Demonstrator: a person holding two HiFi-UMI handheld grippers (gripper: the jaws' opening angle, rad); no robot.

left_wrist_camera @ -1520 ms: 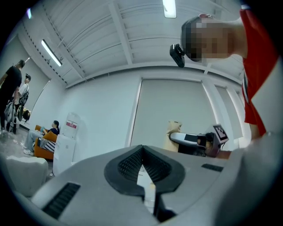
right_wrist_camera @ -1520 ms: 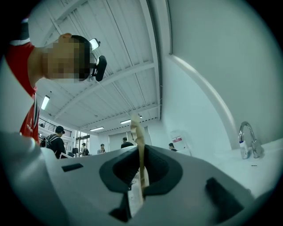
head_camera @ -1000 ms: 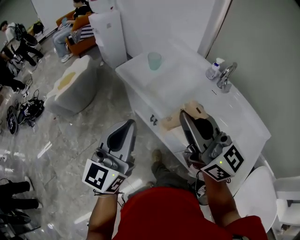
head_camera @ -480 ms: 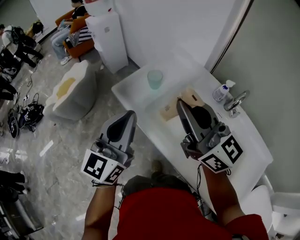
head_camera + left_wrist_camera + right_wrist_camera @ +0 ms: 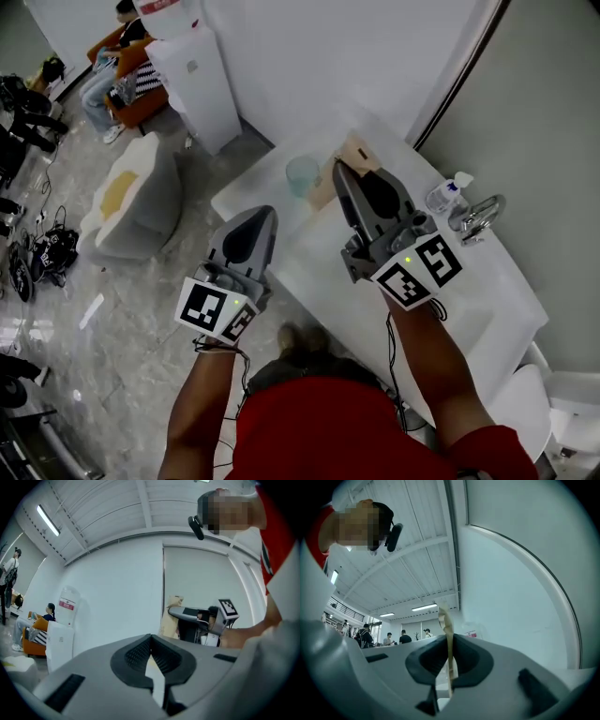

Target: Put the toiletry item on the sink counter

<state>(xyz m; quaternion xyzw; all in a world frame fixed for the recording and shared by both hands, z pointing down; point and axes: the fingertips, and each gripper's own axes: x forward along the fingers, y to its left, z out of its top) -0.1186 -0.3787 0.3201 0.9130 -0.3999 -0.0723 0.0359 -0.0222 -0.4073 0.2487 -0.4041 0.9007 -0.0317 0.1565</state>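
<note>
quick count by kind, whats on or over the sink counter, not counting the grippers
cup: 1
spray bottle: 1
faucet: 1
tan packet, held in the right gripper over the counter: 1
total: 4

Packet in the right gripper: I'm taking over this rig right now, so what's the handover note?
Right gripper: shut on a thin tan packet, held edge-on in the air.
Left gripper: shut, empty, held off the front edge of the counter.
Things: in the head view the packet appears over the counter's far end, beside the cup. The spray bottle stands by the faucet.
Done: packet picked up and brought to the sink.
Left: lower it onto a bare patch of counter, probably clear of the cup, open the jaws and pull back.
</note>
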